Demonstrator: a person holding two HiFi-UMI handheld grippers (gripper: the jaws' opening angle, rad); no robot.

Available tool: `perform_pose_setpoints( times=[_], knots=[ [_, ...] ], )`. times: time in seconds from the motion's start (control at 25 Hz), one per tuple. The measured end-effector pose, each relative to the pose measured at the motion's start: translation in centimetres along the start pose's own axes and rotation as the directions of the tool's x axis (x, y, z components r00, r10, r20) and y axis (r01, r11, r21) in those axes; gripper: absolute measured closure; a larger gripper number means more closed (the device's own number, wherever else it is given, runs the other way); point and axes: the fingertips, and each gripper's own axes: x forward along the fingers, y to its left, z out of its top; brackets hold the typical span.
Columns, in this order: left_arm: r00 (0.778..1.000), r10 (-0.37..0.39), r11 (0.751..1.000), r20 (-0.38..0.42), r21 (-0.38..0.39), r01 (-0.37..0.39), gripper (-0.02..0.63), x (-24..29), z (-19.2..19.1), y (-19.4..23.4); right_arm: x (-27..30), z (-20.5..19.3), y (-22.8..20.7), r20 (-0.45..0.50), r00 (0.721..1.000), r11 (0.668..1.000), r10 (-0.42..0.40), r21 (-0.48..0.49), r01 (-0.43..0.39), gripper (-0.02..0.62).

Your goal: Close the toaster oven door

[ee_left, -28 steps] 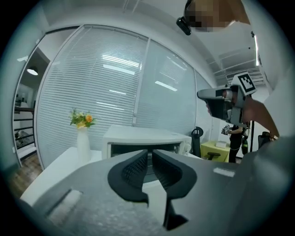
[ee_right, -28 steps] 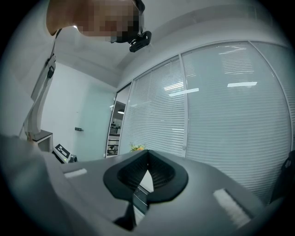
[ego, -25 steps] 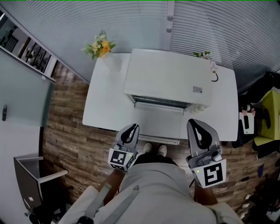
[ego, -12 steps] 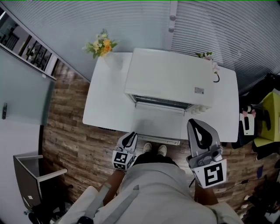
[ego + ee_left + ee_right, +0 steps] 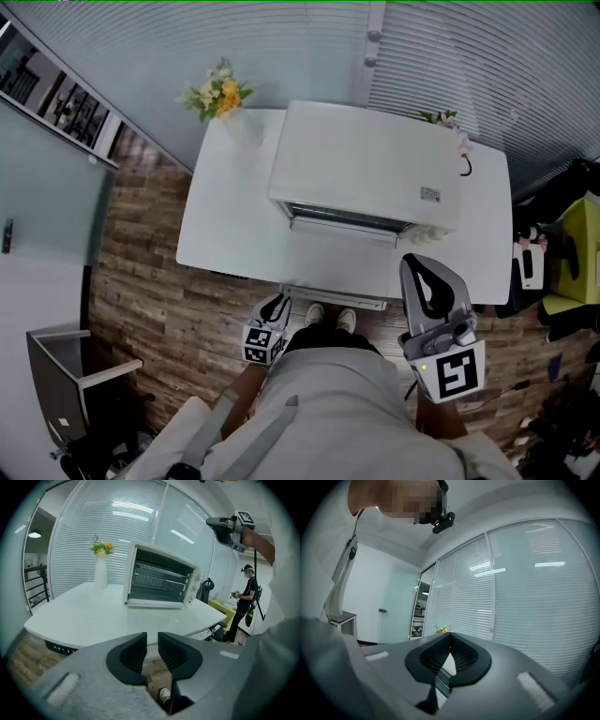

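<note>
The white toaster oven (image 5: 366,164) stands on the white table (image 5: 220,225). Its door (image 5: 339,261) looks folded down flat toward me, with the racks showing behind it in the left gripper view (image 5: 159,581). My left gripper (image 5: 277,306) hangs below the table's near edge, short of the oven. Its jaws (image 5: 152,637) are opening, with a narrow gap and nothing between them. My right gripper (image 5: 418,269) is held higher at the table's front right corner. It is shut (image 5: 450,637) and empty, and points up at the blinds.
A vase of yellow flowers (image 5: 217,97) stands at the table's far left corner. A grey chair (image 5: 75,375) is on the wood floor at the left. Bags and a yellow seat (image 5: 574,258) crowd the right side. Another person (image 5: 244,602) stands beyond the table.
My left gripper has dropped back toward my body, away from the table edge, and its jaws have parted. The right gripper and the oven have not moved.
</note>
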Motion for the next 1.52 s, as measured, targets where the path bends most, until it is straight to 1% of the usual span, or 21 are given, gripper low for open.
perform_pose_setpoints(
  times=[0.2,0.36,0.52,0.64,0.72,0.92,1.12,1.28,1.36,1.44,1.52],
  knots=[
    [0.999,-0.011,0.999,-0.049,-0.045,0.008,0.521,0.2,-2.0,-0.1,0.2,0.0,0.3,-0.006,1.0,1.0,0.0,-0.003,0.0,0.591],
    [0.995,0.016,0.998,-0.097,-0.055,-0.021,0.515,0.7,-4.5,1.0,0.3,0.0,0.4,-0.002,1.0,1.0,0.006,-0.029,-0.006,0.591],
    [0.993,0.022,0.996,-0.116,-0.085,-0.032,0.506,1.3,-5.9,1.7,0.4,0.0,0.7,0.003,1.0,0.999,0.015,-0.049,-0.015,0.591],
    [0.992,0.018,0.994,-0.122,-0.103,-0.031,0.502,1.9,-6.5,1.8,0.6,0.1,0.9,-0.011,1.0,1.0,0.006,-0.015,-0.006,0.591],
    [0.992,0.011,0.994,-0.127,-0.111,-0.025,0.495,2.3,-6.5,1.6,0.6,0.2,1.0,-0.013,1.0,1.0,0.003,-0.01,-0.003,0.591],
    [0.988,0.015,0.995,-0.155,-0.099,-0.031,0.486,3.5,-7.9,1.8,0.4,0.7,0.9,0.018,1.0,0.997,0.014,-0.076,-0.013,0.591],
    [0.986,0.045,0.995,-0.162,-0.084,-0.06,0.44,4.3,-8.4,2.4,0.1,0.6,1.1,0.006,1.0,0.998,0.005,-0.061,-0.004,0.591],
    [0.984,0.067,0.995,-0.164,-0.058,-0.077,0.437,4.9,-8.8,3.0,-0.2,0.2,1.1,-0.017,1.0,0.997,0.007,-0.076,-0.008,0.591],
    [0.986,0.069,0.995,-0.153,-0.055,-0.078,0.437,5.0,-8.4,3.0,-0.3,0.4,1.2,-0.003,1.0,0.997,0.007,-0.076,-0.007,0.591],
    [0.989,0.064,0.996,-0.137,-0.058,-0.073,0.437,5.2,-7.9,2.9,-0.2,0.7,1.2,0.007,1.0,0.999,0.0,-0.054,0.0,0.591],
    [0.99,0.057,0.996,-0.129,-0.063,-0.065,0.437,5.3,-7.7,2.7,-0.2,0.6,1.3,-0.006,1.0,1.0,-0.009,-0.02,0.009,0.591]
  ],
)
